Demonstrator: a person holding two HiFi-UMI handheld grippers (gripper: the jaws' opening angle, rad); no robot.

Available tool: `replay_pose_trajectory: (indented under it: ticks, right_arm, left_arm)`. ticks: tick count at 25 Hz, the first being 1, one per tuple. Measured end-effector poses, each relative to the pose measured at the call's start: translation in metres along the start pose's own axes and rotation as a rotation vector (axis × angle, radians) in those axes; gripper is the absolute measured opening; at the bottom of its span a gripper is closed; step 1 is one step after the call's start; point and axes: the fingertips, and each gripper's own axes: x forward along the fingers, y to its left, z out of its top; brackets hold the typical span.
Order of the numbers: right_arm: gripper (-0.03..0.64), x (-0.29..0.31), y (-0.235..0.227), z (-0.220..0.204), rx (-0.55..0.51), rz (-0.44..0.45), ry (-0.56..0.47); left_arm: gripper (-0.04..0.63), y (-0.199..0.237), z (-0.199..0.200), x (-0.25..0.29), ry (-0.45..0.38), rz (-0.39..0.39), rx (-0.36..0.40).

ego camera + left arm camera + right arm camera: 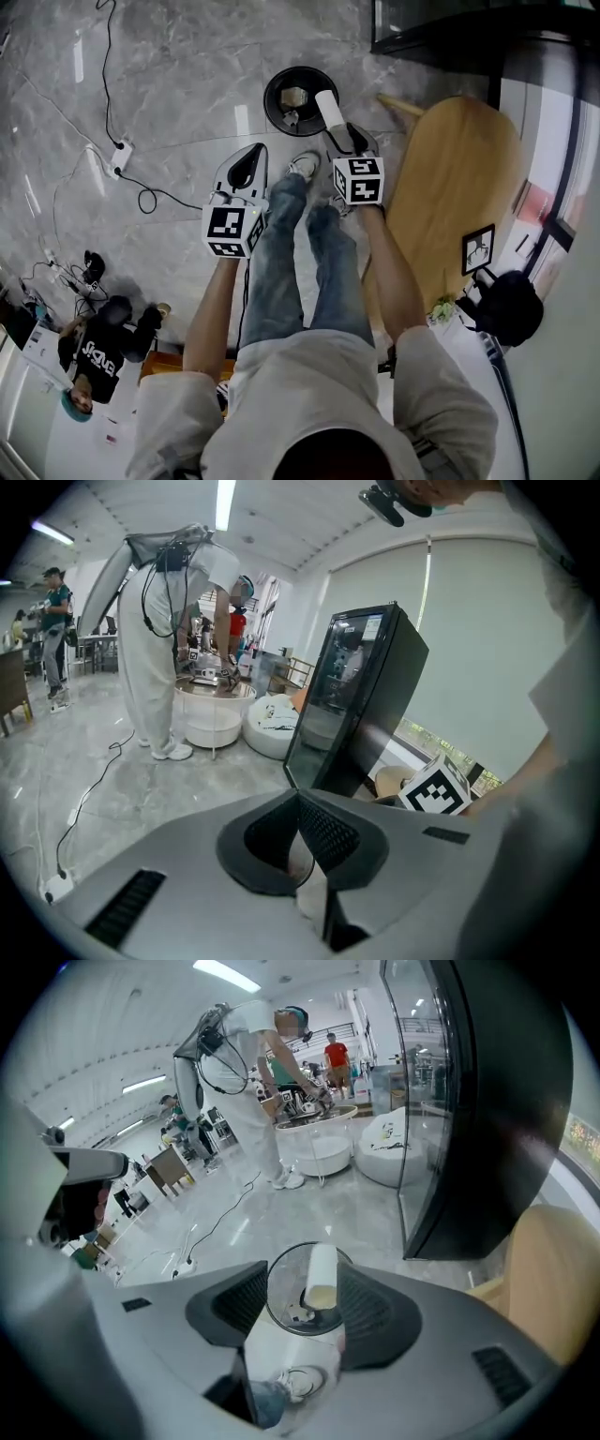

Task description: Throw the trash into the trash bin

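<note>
Over the far trash bin [271, 98], the light, crushable white roll [330, 107], best gripped mid-length, is seen loose between the wide-spread jaws of the right gripper [342, 134].

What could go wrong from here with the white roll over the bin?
1. The white roll lies between the open right gripper's jaws, close to one pad. In the head view it is over the trash bin's right rim rather than its middle, so it might clip the rim and land on the floor.
2. The person's shoe is close to the bin, and a step might nudge it.
</note>
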Motion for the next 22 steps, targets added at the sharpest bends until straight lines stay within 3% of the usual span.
replay_pose_trajectory:
  ticks: [9,18,22]
  right_arm:
    - [0.199,-0.014,-0.011,-0.014,0.020,-0.031,0.011]
    - [0.050,-0.056,-0.045,-0.003,0.103,-0.114,-0.090]
    - [0.032,-0.088,-0.069,-0.007,0.155,-0.175,-0.141]
  left_arm:
    - [0.017,-0.007,0.007,0.011,0.011,-0.032,0.031]
    - [0.018,-0.056,0.009,0.033,0.043,-0.134,0.093]
    - [0.017,-0.089,0.013,0.045,0.054,-0.205,0.138]
